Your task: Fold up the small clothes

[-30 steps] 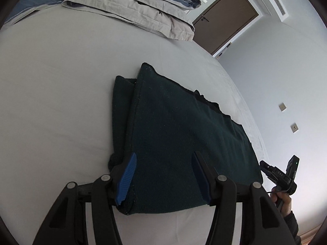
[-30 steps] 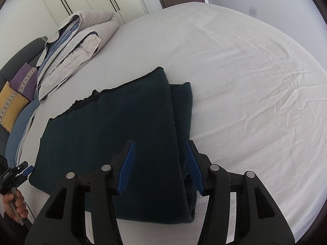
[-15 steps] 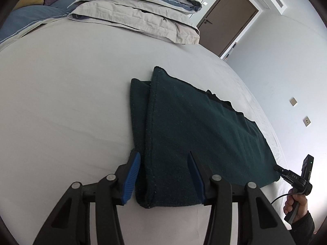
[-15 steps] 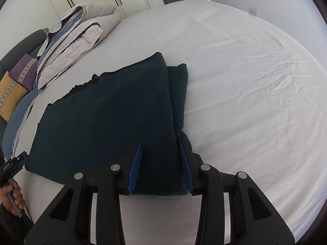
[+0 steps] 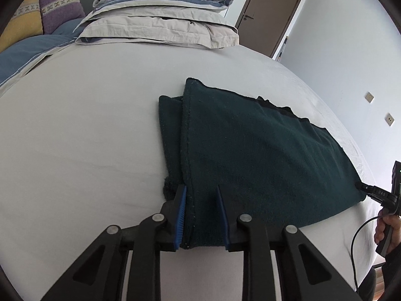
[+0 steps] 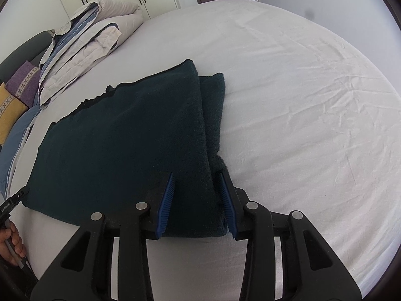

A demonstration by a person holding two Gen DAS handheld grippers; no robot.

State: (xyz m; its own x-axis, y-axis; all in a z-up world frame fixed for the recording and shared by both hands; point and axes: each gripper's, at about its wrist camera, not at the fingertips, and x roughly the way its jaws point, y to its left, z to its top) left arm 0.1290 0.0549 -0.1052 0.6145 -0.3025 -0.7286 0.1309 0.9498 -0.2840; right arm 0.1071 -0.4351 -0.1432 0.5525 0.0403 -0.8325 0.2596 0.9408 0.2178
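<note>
**Observer:** Where was the garment when you looked?

**Operator:** The dark green garment [image 5: 250, 150] lay folded flat on the white bed sheet [image 5: 75, 138], near the edge closest to me, with a narrower layer showing along each short side. I had a gripper at each near corner.

**Observer:** What was the left gripper doing?

**Operator:** My left gripper [image 5: 200, 195] had the near left corner of the cloth between its blue pads [image 5: 181, 215], and its jaws were closing. The pads lay against the fabric's edge on both sides, so I read it as pinching that corner.

**Observer:** And the right one?

**Operator:** My right gripper [image 6: 196, 183] sat on the opposite near corner, with the folded edge filling the gap between its pads [image 6: 166, 205]. It was clamped on the cloth.

**Observer:** Anything else around?

**Operator:** A stack of folded grey and blue bedding [image 5: 163, 22] lay at the far end of the bed, well apart from the garment, with a purple cushion [image 5: 60, 5] and a yellow cushion [image 5: 22, 27] beside it. A brown door [image 5: 268, 12] stood behind.
</note>
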